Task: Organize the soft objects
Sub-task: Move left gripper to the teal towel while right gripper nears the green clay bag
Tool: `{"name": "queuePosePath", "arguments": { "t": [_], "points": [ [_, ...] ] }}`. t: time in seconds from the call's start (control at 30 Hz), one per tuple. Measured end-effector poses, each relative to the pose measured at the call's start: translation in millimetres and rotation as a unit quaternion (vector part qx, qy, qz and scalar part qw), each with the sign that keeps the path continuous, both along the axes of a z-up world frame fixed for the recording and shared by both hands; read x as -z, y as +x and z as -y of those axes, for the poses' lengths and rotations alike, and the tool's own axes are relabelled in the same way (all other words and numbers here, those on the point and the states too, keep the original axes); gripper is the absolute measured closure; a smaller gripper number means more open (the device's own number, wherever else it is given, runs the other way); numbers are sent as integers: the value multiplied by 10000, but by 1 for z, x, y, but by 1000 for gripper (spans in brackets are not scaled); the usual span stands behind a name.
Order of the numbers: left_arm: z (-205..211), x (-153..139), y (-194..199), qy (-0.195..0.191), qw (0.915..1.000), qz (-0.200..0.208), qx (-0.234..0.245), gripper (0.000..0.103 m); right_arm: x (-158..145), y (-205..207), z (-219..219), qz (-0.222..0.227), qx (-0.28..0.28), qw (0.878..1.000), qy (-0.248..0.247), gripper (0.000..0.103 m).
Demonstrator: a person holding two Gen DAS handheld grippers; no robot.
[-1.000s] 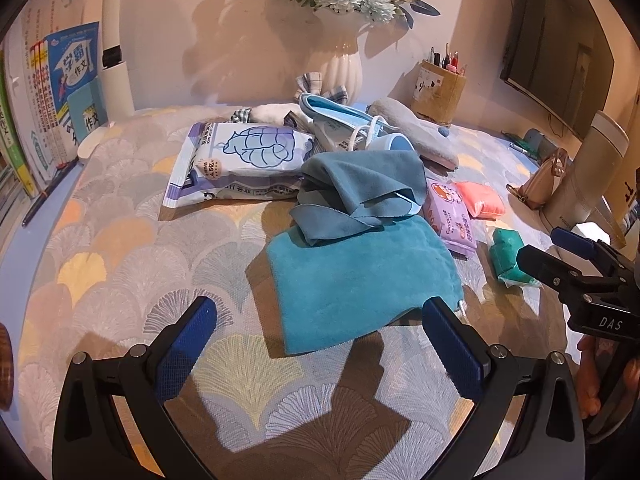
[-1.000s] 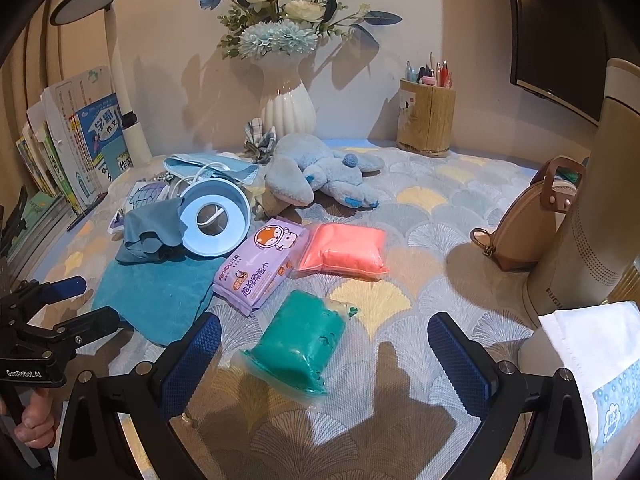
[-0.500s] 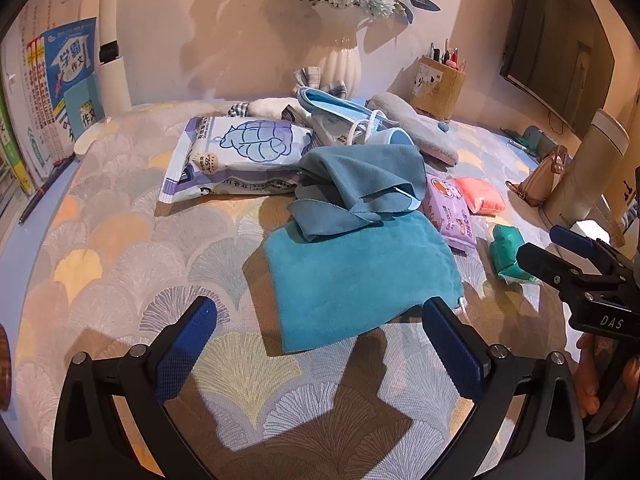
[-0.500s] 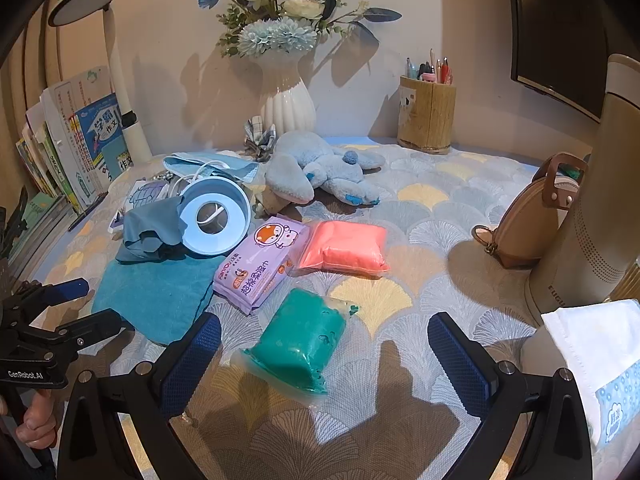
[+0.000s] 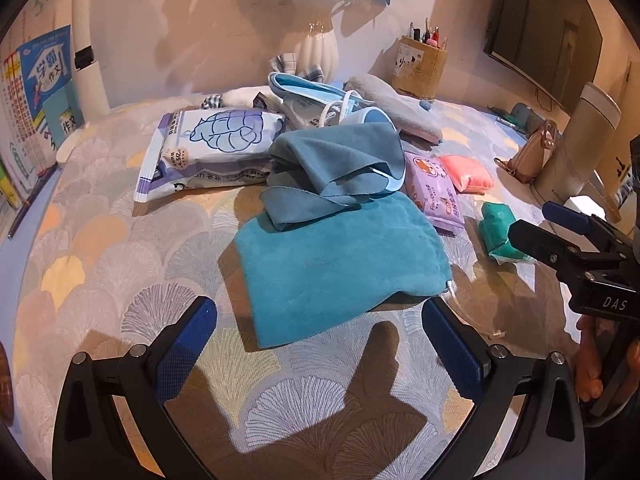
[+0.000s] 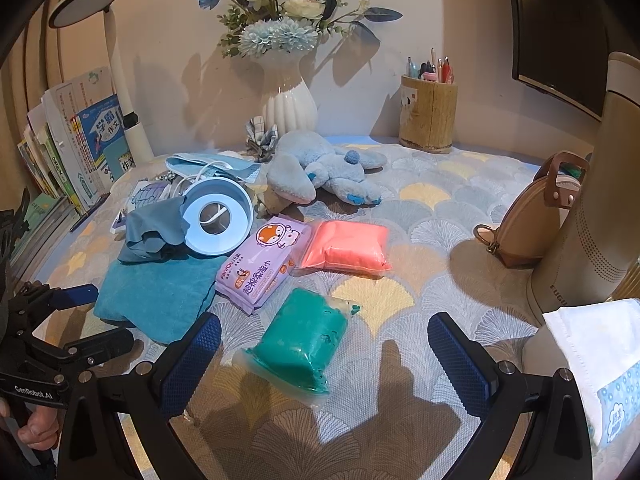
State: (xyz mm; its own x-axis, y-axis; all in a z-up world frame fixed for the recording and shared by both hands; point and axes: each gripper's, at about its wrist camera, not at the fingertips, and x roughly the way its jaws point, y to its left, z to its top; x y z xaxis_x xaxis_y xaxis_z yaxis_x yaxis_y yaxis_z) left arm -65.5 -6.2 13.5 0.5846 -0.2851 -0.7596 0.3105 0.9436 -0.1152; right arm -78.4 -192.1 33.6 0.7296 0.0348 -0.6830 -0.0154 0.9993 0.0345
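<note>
1. Landmark: teal towel (image 5: 340, 258), flat on the patterned table (image 5: 120, 240).
2. Left of the towel, toward the back: big white-purple wipes pack (image 5: 212, 148).
3. Left claw (image 5: 320, 344) just short of the towel's near edge, jaws spread wide, nothing between them, hovering over the table.
4. On the towel's far edge: crumpled grey-blue cloth (image 5: 336, 172); a light blue ring-shaped holder (image 6: 218, 220) leans against the cloth.
5. Behind the towel: blue face mask (image 6: 212, 164), then blue plush toy (image 6: 320, 172) further right, white vase (image 6: 290, 106) at the wall.
6. Right of the towel, touching it: small purple wipes pack (image 6: 262, 264); pink bag (image 6: 346, 246) just beside that.
7. Right of the towel, nearer: green bag (image 6: 304, 338), lying between the right claw's fingers.
8. Right claw (image 6: 324, 360) spread wide, not pinching the green bag.
9. Far right of the towel: tan purse (image 6: 532, 220), beige cylinder (image 6: 588, 208).
</note>
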Motion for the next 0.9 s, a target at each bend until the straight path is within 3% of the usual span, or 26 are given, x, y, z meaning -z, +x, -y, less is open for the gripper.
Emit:
{"name": "queuePosePath", "arguments": {
  "t": [0.67,0.9],
  "points": [
    [0,4,5,132,9998,-156,-22,1,0,-1,0,-28,-28,10000,65,0],
    [3,7,8,342,9991,-208,-101,2,0,2,2,-73,-45,9999,108,0]
  ]
}}
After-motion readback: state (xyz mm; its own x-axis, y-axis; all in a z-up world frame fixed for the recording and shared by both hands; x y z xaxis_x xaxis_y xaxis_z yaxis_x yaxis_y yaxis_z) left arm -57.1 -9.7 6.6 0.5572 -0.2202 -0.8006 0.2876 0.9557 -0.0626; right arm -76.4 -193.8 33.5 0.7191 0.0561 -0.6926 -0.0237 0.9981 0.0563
